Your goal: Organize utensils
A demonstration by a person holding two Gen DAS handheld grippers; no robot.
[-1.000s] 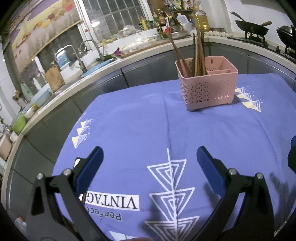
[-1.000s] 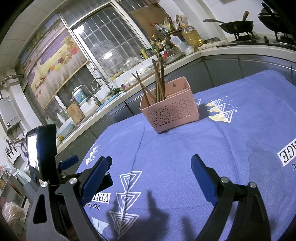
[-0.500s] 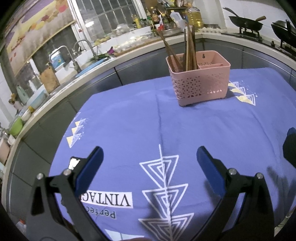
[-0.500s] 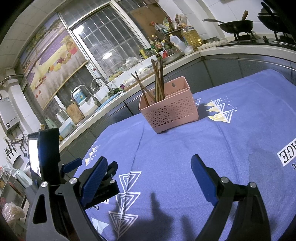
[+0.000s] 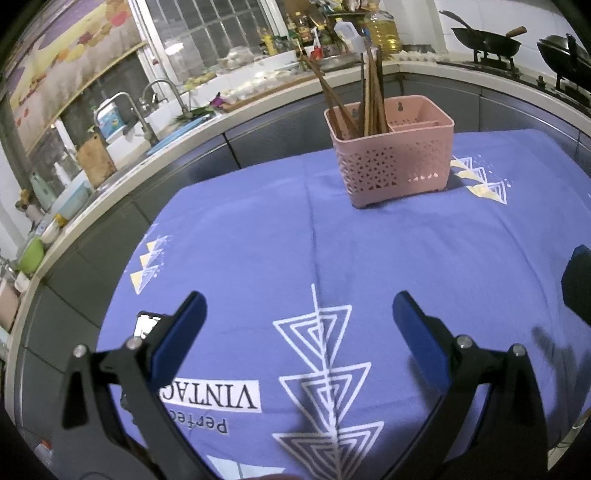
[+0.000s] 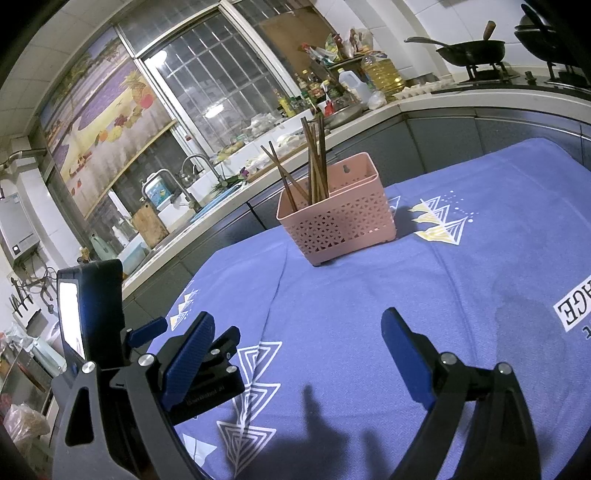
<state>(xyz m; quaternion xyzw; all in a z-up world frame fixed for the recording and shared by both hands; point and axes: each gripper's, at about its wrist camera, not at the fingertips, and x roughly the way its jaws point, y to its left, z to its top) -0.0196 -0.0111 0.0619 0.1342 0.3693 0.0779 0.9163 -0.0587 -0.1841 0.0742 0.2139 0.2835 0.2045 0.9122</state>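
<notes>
A pink perforated utensil basket (image 5: 395, 162) (image 6: 338, 225) stands on the far part of the blue tablecloth (image 5: 258, 236) (image 6: 480, 273). Several brown wooden chopsticks (image 5: 371, 96) (image 6: 314, 162) stick up from its left compartment; the right compartment looks empty. My left gripper (image 5: 297, 314) hovers open over the near cloth, well short of the basket, nothing between its fingers. My right gripper (image 6: 295, 339) is open too and holds nothing. The left tool's body with a lit screen (image 6: 90, 321) shows at the left of the right wrist view.
Behind the table runs a curved kitchen counter (image 5: 258, 99) with a sink and tap (image 5: 155, 92), bottles and an oil jug (image 5: 380, 26). Woks on a stove (image 5: 484, 37) stand at the back right. The cloth bears triangle prints and a "VINTAGE" label (image 5: 210, 395).
The left wrist view has shifted a little, so the basket sits slightly left and nearer in it. In the right wrist view the left tool has edged closer. Both grippers stay open.
</notes>
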